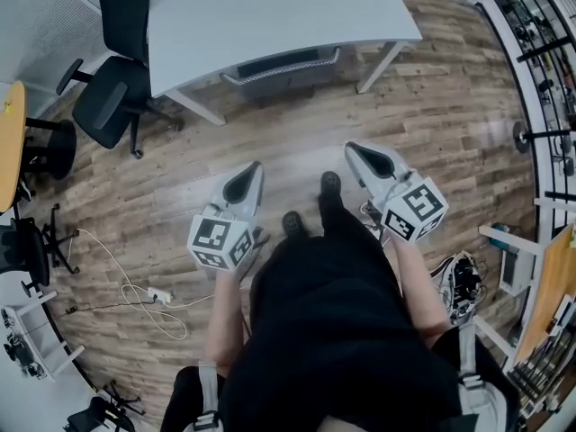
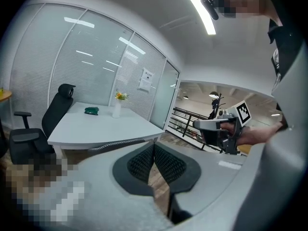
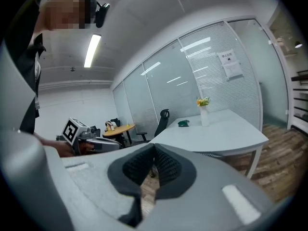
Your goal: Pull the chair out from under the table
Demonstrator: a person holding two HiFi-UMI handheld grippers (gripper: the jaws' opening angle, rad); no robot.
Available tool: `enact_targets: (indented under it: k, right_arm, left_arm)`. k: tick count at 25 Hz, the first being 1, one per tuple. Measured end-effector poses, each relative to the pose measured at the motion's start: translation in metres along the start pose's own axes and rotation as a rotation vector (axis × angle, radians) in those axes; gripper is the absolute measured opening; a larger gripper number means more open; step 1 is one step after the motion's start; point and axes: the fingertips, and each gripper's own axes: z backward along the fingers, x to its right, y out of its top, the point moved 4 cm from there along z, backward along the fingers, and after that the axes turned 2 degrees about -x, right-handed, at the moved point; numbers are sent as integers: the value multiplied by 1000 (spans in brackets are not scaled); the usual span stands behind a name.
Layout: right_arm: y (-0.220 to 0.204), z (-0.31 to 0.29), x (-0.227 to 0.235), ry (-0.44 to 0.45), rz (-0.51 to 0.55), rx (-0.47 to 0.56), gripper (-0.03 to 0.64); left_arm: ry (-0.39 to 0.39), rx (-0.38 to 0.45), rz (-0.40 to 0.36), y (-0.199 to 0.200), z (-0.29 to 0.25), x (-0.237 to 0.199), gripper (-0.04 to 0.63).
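Note:
A black office chair [image 1: 112,88] stands at the left end of the white table [image 1: 270,16], seat partly outside the table's edge. In the left gripper view the chair [image 2: 53,114] is left of the table [image 2: 96,126]; in the right gripper view the chair [image 3: 161,121] shows behind the table [image 3: 211,131]. My left gripper [image 1: 255,167] and right gripper [image 1: 351,148] are held side by side over the wood floor, well short of the table and chair. Both are shut with nothing between the pads: left gripper [image 2: 154,146], right gripper [image 3: 154,148].
A vase of flowers [image 2: 117,107] and a green object [image 2: 91,110] sit on the table. A yellow round table [image 1: 9,133] and more black chairs [image 1: 40,151] stand at the left. A white cable with a power strip [image 1: 153,295] lies on the floor. Shelving [image 1: 540,61] lines the right.

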Motion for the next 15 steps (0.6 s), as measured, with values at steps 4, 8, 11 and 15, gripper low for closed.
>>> enact_targets:
  k: [4, 8, 11, 15]
  right_arm:
    - [10, -6, 21, 29, 104, 0, 3]
    - [18, -9, 52, 38, 108, 3, 2]
    - [21, -13, 76, 50, 105, 1, 3]
    - [20, -19, 101, 82, 97, -13, 3]
  left_arm:
    - [18, 7, -14, 14, -24, 2, 11]
    - [41, 2, -23, 25, -47, 11, 11]
    - [65, -4, -38, 32, -63, 17, 11]
    - [116, 8, -45, 41, -79, 23, 11]
